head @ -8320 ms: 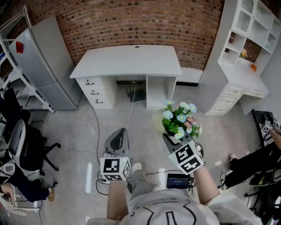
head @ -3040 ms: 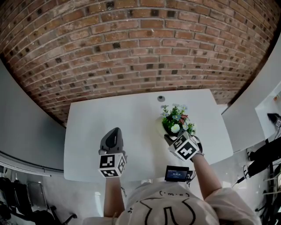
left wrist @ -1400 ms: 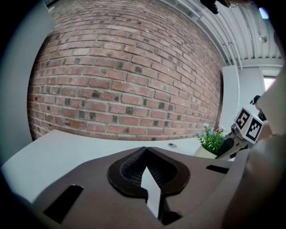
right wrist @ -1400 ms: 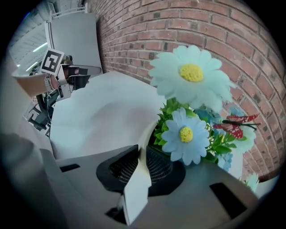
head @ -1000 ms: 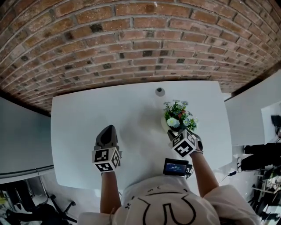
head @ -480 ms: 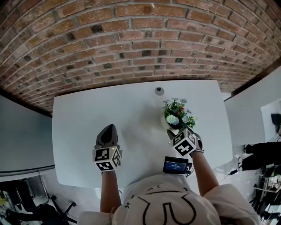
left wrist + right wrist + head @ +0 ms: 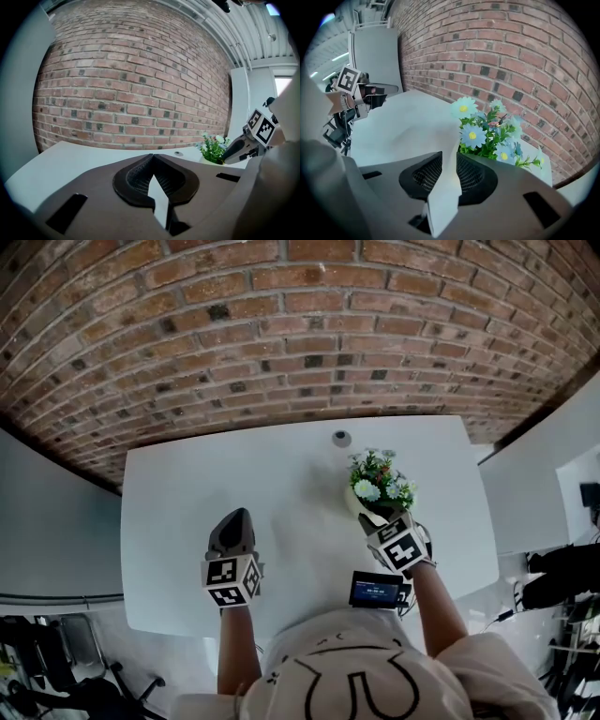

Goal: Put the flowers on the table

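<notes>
A bunch of blue and white flowers [image 7: 380, 482] in a white pot [image 7: 359, 505] is over the right back part of the white table [image 7: 187, 484]. My right gripper [image 7: 377, 515] is shut on the pot's near rim [image 7: 449, 174], with the flowers [image 7: 486, 131] right above the jaws. I cannot tell whether the pot's base touches the tabletop. My left gripper [image 7: 234, 518] hovers over the table's middle left, shut and empty. From the left gripper view the flowers [image 7: 213, 147] show at the right, held by the right gripper [image 7: 230, 153].
A brick wall [image 7: 281, 324] runs directly behind the table. A small round grommet [image 7: 341, 438] sits near the table's back edge, just behind the flowers. A white cabinet [image 7: 539, 465] stands to the right and a grey one [image 7: 47, 521] to the left.
Earlier I stood on the floor away from the desk carrying the flowers; now both grippers are over the tabletop. In the last second the flowers hardly moved.
</notes>
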`<state>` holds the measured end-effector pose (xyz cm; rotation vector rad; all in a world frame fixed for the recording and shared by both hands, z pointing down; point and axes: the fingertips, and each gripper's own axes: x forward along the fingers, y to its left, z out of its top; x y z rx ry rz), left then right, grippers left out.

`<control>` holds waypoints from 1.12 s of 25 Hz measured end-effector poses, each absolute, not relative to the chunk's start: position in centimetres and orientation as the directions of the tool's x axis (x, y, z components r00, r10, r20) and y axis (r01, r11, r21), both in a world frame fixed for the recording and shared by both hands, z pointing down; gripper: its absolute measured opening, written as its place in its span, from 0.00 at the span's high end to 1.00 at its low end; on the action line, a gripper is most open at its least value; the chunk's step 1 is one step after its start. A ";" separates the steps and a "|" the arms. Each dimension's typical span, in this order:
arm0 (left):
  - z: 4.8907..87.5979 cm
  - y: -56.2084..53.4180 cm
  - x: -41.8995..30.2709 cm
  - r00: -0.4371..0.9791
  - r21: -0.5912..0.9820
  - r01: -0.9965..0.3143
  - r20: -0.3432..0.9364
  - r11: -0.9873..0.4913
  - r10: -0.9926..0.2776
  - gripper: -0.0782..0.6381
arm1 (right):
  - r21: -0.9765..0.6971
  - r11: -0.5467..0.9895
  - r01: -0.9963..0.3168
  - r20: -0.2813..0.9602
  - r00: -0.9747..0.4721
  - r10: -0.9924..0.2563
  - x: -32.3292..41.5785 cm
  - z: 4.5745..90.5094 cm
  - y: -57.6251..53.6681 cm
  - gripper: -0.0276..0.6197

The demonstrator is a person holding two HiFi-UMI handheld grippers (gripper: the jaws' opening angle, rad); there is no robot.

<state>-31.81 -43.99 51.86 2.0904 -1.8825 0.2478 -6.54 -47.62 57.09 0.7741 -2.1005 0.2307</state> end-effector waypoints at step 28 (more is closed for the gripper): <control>46.3 -37.3 -31.3 0.195 0.095 -0.979 0.215 -0.179 -0.957 0.87 | 0.095 0.634 -0.768 0.565 -0.483 -0.669 -4.7 49.1 -40.5 0.93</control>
